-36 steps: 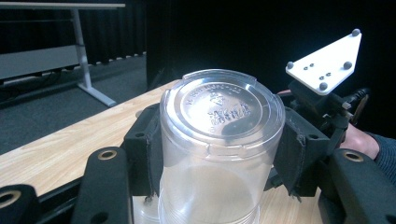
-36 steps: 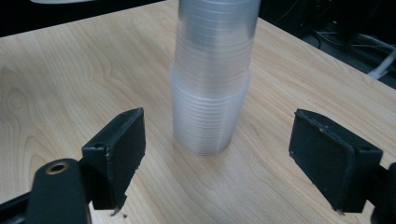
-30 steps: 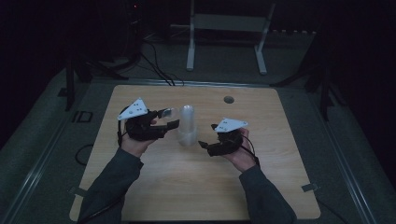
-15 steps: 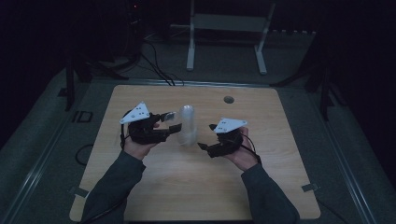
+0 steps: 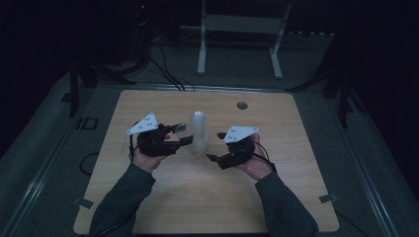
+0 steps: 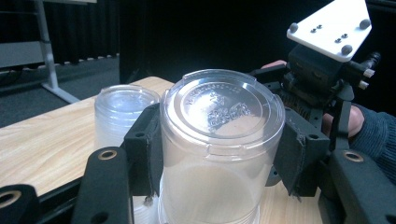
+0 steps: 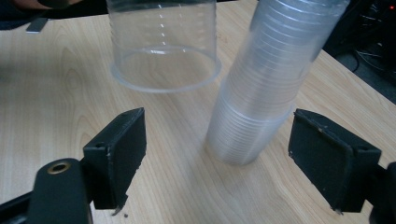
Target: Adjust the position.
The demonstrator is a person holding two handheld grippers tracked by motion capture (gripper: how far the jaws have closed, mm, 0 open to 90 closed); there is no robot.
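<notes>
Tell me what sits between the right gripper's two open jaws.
In the right gripper view, the upside-down stack of clear cups stands between the right gripper's spread jaws, nearer the right one, with bare wooden table around it.

Left gripper [image 5: 182, 134] now slightly farther left of stack [image 5: 198, 133] than second ago, single cup [image 6: 219, 140] clamped between jaws, seemingly pulled clear of stack. Cup hangs mouth down just above table [image 5: 197, 197]. Right gripper [image 5: 216, 146] sits slightly lower and nearer stack base, jaws spread wide.
</notes>
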